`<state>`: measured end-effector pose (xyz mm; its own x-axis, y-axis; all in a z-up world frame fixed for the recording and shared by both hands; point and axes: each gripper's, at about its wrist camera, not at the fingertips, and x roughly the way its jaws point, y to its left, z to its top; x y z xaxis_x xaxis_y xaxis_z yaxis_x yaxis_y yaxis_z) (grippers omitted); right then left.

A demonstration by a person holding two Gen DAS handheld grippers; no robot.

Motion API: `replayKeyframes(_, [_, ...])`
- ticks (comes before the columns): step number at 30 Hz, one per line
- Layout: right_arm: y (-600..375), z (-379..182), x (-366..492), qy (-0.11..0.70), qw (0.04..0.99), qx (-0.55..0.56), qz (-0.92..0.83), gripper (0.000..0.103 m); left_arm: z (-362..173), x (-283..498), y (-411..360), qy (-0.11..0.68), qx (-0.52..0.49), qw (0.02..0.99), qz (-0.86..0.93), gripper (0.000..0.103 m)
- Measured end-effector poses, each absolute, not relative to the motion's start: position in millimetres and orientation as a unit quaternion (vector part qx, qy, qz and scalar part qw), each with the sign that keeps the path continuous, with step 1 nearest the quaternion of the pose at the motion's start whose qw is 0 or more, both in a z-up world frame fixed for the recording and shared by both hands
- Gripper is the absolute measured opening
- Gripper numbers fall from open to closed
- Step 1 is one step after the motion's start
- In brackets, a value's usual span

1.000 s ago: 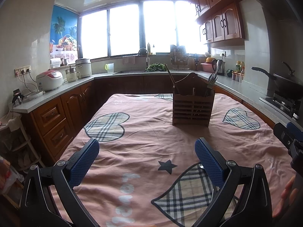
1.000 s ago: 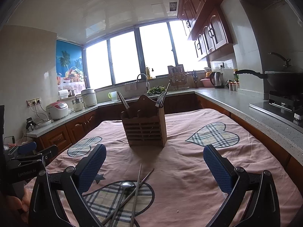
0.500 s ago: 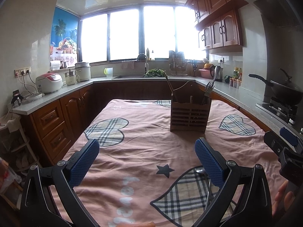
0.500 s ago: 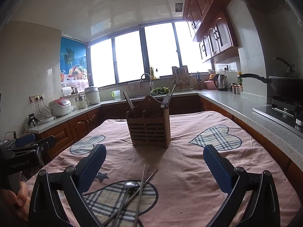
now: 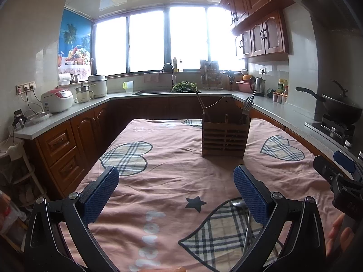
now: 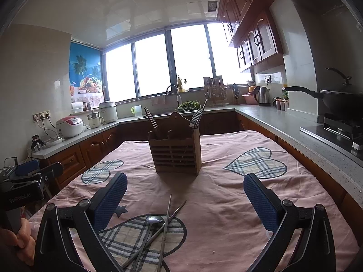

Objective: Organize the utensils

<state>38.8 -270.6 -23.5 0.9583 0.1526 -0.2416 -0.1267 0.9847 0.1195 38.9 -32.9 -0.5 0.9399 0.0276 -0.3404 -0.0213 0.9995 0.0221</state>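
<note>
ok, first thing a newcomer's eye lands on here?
The wooden utensil holder standing mid-table on the pink heart-patterned cloth, forks sticking out of it. Next, the loose spoon and metal chopsticks lying near the open right gripper.

- One wooden utensil holder [image 6: 174, 146], standing ahead of both grippers.
- One spoon [image 6: 152, 222] on the cloth, just ahead of the right gripper.
- Two metal chopsticks [image 6: 166, 217], crossed beside the spoon.
- Forks [image 6: 197, 116] in the holder's right compartment: number unclear.
- Three plaid hearts [image 6: 256, 163] in the right wrist view.
</note>
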Motion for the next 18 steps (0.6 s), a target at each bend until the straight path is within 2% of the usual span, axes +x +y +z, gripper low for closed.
replayKeyframes(18, [-261.4, -20.0, 39.5, 0.137, 0.987, 0.04, 0.078, 0.103, 0.6, 38.3, -30.8, 0.179, 0.006, 0.984, 0.014, 0.103])
